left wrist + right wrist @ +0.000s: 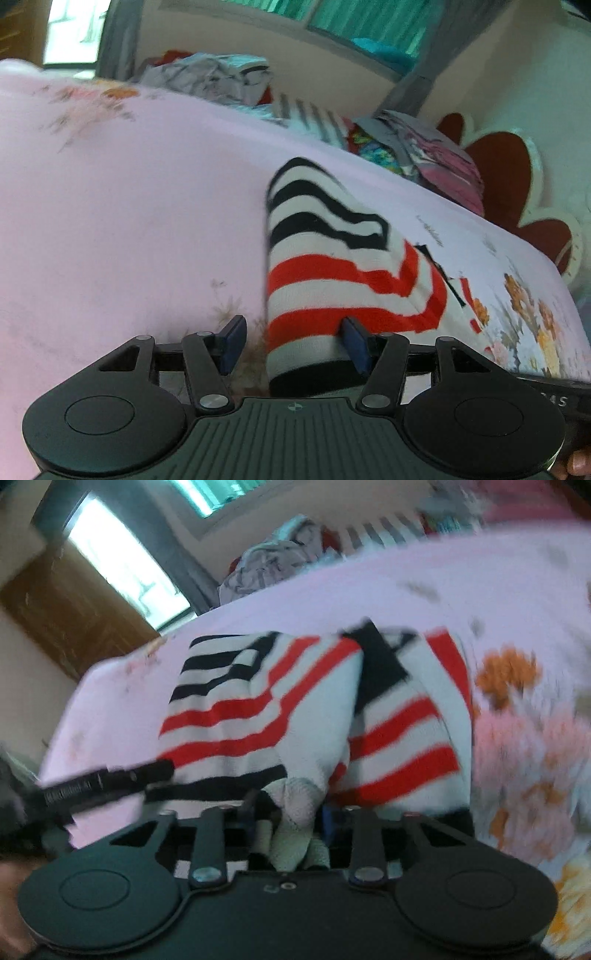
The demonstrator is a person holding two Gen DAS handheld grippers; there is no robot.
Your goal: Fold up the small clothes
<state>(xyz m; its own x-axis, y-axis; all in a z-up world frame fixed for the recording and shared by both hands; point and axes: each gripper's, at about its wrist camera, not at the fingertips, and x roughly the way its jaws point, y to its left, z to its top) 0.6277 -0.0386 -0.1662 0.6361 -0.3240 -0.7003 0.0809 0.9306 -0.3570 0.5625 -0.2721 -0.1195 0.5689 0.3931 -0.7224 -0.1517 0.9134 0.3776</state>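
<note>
Left gripper: jaws wide apart, nothing clamped. The blue pads stand well apart. The right-hand pad touches the striped cloth; the left-hand pad hangs free over the sheet. The hem of the cloth lies in the gap between them.

Right gripper: jaws drawn close together on a bunched fold of the top, gripping it. White knit fabric is squeezed up between the fingers and spills over the gripper body. The view is blurred, so the fingertips themselves are hard to make out.

Top: a small knit garment, white with red stripes on the lower part and black stripes on the upper part, with a black hem. It lies on the bed in front of both grippers, partly folded over itself. In the right wrist view it shows as two lobes with a dark band between them.

Sheet: pink with flower prints, spread over the bed under the top.

Pile: loose clothes at the far edge of the bed, grey, striped and bright pieces mixed.

Window: bright, beyond the bed, beside a brown wooden door.

Black bar: crosses the lower left of the right wrist view, just beside the top.
</note>
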